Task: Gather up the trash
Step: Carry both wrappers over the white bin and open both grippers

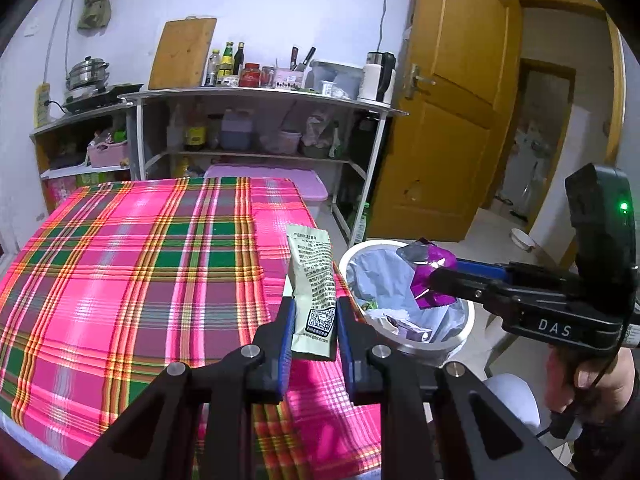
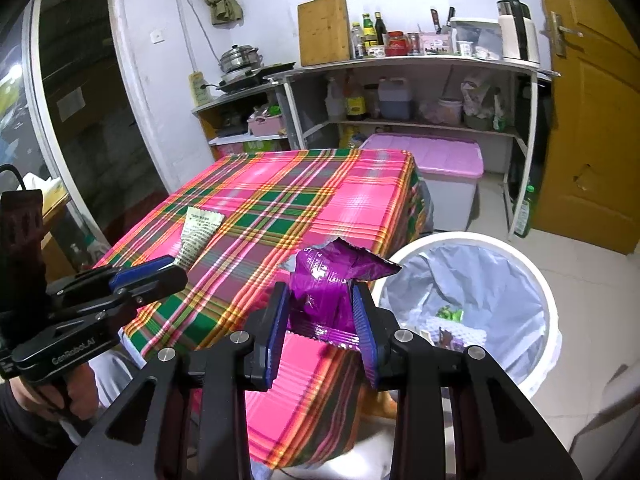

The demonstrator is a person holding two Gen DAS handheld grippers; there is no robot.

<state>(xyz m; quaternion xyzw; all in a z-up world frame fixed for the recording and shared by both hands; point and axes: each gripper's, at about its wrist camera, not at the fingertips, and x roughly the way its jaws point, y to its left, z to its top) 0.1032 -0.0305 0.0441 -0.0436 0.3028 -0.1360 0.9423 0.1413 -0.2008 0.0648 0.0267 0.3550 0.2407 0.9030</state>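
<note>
Plaid tablecloth [image 1: 120, 264]; QR code [image 1: 320, 320] on wrapper [image 1: 314, 280], left view only

Both wrist views, angled down, share table [image 1: 120, 264] and bin [image 2: 536, 264].

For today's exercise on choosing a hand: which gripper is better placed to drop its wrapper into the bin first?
Probably the right gripper: its crumpled purple foil wrapper hangs over the white lined bin, while the left gripper's pale green sachet is over the tablecloth.

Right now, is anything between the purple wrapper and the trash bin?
Nothing: in the left wrist view the purple wrapper hangs directly over the trash bin opening.
</note>
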